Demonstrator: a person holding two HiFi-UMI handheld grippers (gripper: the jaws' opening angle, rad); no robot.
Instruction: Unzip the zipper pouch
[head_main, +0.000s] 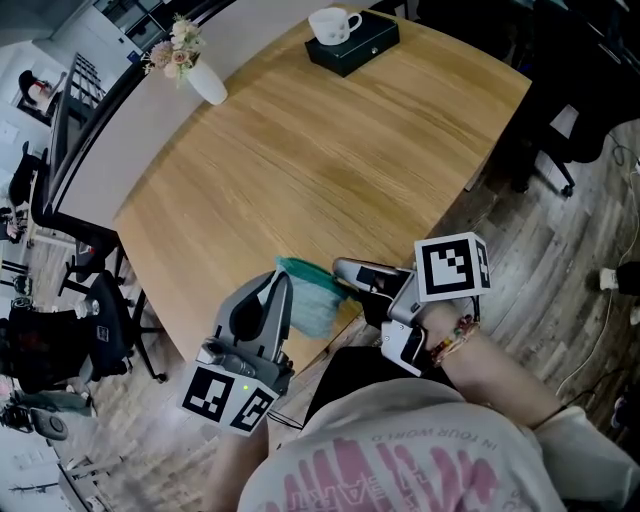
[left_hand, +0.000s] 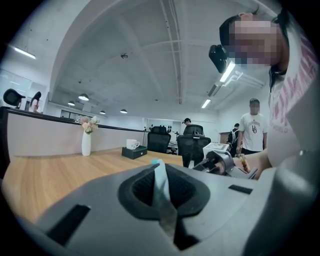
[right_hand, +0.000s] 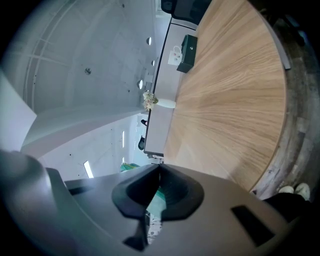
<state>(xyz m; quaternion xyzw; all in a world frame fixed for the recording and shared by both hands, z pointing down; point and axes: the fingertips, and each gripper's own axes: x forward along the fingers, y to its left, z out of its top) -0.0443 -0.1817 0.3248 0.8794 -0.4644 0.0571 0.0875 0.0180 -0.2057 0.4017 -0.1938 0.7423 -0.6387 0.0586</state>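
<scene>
Left gripper (head_main: 283, 282): we see its jaws pinched on a thin fold of the teal pouch (head_main: 312, 296).
Right gripper (head_main: 347, 272): jaws clamped on the pouch's other end.
Pouch: held between both, at the table's (head_main: 330, 160) near edge.
Far edge: vase (head_main: 206, 82) left, cup (head_main: 333, 24) on a black box (head_main: 358, 47).

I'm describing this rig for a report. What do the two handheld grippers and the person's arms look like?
Both the left gripper and right gripper have grey rounded bodies with dark jaw pads. Each carries a white cube with black square markers. The person wears a beaded bracelet on the right wrist and a pale shirt with pink print.
</scene>
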